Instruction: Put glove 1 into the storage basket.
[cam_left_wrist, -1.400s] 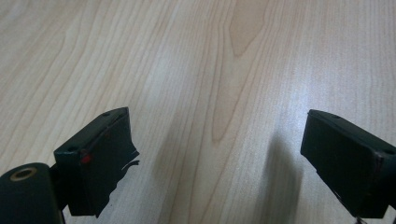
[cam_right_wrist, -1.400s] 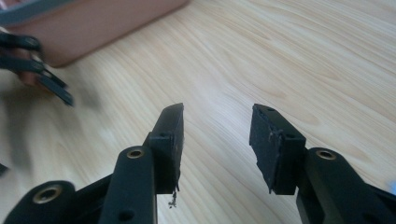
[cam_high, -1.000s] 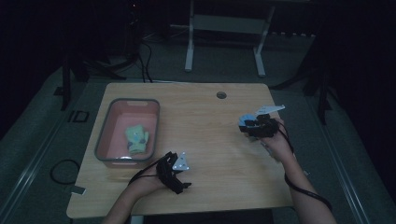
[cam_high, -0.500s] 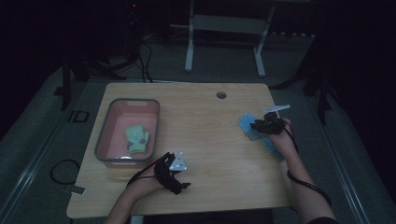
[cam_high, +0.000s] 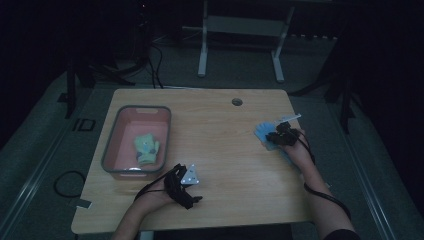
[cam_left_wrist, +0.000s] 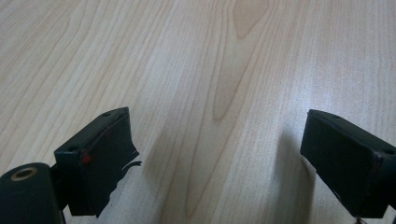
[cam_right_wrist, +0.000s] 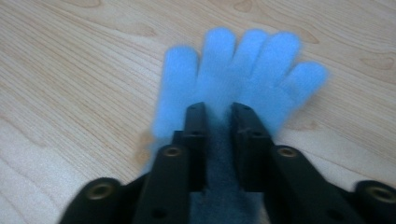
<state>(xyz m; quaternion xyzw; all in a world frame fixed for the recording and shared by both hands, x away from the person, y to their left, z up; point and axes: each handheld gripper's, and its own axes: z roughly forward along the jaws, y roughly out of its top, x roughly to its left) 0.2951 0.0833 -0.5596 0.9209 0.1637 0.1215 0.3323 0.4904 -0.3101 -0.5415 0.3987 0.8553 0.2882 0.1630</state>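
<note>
One glove (cam_high: 146, 149) already lies in the pink bin (cam_high: 111, 150). Right tongs (cam_right_wrist: 219, 112) have just been closing, pinching the blue glove (cam_right_wrist: 243, 70) flat on the desk (cam_high: 225, 150); transfer remains. Left tongs (cam_left_wrist: 219, 154) rest wide, empty.

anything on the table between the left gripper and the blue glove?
Nothing: bare wood table between the left gripper and the blue glove, per the high view.

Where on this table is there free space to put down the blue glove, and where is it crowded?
The widest bare wood of the table lies between the pink bin and the blue glove. The far strip by the cable hole is free too. It is tighter at the near edge around the left gripper, and inside the bin beside the green glove.
</note>
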